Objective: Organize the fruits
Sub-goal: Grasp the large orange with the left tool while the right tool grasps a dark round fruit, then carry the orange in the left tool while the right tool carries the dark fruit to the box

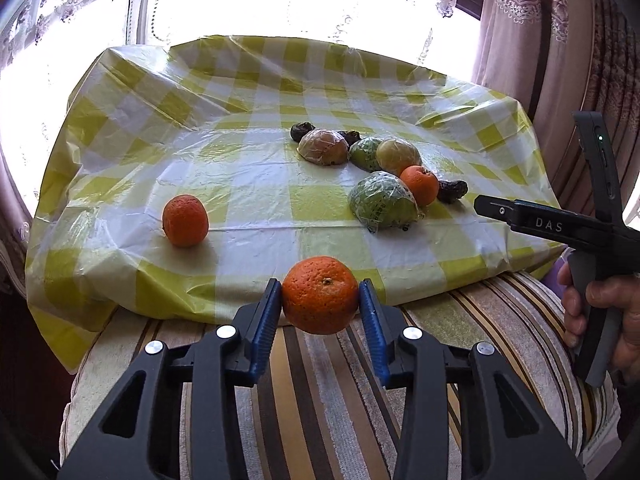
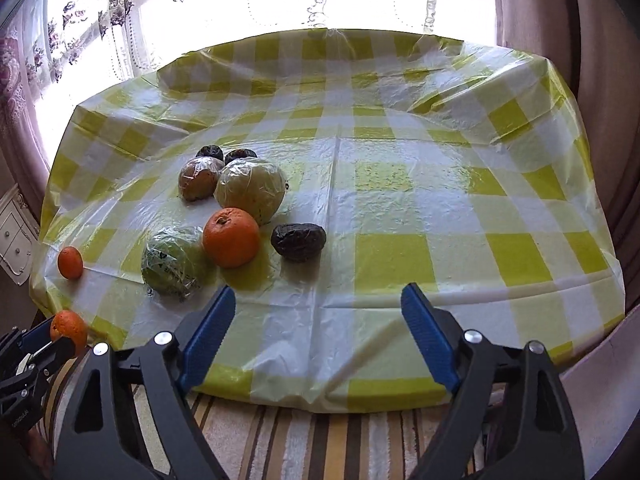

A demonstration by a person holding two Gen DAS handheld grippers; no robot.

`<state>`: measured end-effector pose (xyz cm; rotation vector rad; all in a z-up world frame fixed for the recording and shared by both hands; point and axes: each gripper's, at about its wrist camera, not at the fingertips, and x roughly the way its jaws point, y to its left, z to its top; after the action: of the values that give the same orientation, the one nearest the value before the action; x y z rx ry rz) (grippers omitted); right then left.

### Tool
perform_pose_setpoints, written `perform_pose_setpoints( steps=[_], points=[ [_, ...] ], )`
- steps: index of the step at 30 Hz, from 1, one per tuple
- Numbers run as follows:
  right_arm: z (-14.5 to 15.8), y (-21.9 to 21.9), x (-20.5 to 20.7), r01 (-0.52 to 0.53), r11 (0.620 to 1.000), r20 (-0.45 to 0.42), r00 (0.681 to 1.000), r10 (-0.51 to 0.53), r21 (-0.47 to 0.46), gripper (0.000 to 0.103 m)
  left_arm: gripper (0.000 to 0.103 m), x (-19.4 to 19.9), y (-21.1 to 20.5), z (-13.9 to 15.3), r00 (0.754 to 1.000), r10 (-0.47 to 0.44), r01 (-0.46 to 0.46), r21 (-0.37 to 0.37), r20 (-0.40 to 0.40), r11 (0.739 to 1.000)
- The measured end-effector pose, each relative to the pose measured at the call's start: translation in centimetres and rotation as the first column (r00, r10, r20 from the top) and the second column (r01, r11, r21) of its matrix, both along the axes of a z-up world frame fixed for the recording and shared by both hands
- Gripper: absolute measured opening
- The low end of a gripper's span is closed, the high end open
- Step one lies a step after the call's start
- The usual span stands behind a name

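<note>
My left gripper [image 1: 320,294] is shut on an orange [image 1: 320,295], held above the near edge of the checked cloth; it also shows in the right wrist view [image 2: 69,327]. A second orange [image 1: 185,220] lies alone on the left of the cloth [image 2: 70,262]. A third orange [image 1: 419,185] [image 2: 231,237] sits in a cluster with wrapped green fruit [image 1: 383,201] [image 2: 173,261], a wrapped pale fruit [image 2: 251,189], a wrapped brownish fruit [image 1: 323,147] [image 2: 199,178] and dark fruits [image 2: 298,241]. My right gripper [image 2: 318,312] is open and empty, near the cloth's front edge.
The yellow-and-white checked plastic cloth [image 2: 400,200] covers a low table. A striped fabric surface [image 1: 320,400] lies in front of it. Curtains [image 1: 520,20] and a bright window stand behind. The right hand-held gripper body [image 1: 560,228] shows at the right of the left wrist view.
</note>
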<state>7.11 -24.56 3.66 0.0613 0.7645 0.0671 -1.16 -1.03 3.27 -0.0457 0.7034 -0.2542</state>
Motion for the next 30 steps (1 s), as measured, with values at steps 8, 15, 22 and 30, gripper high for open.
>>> perform_pose_setpoints(
  steps=[8,15,22,30],
  points=[
    [-0.5,1.5,4.9,-0.02,0.999,-0.038,0.999,0.018,-0.05,0.056,0.038,0.1,0.1,-0.1,1.0,-0.001,0.001,-0.012,-0.002,1.0],
    [-1.2,2.1,5.5,-0.049,0.998,-0.064,0.997,0.047,-0.036,0.038,0.038,0.0,0.1,0.0,1.0,-0.003,0.003,-0.012,-0.001,1.0],
    [-0.4,0.7,2.5,-0.03,0.999,-0.028,0.999,0.03,0.021,0.037,0.038,0.0,-0.3,0.6,1.0,-0.012,0.013,-0.015,0.012,1.0],
    [1.1,-1.8,-3.7,-0.002,0.995,0.0,1.0,0.002,0.099,0.037,0.038,-0.1,-2.2,1.6,0.998,-0.059,0.059,-0.009,0.031,0.998]
  ],
)
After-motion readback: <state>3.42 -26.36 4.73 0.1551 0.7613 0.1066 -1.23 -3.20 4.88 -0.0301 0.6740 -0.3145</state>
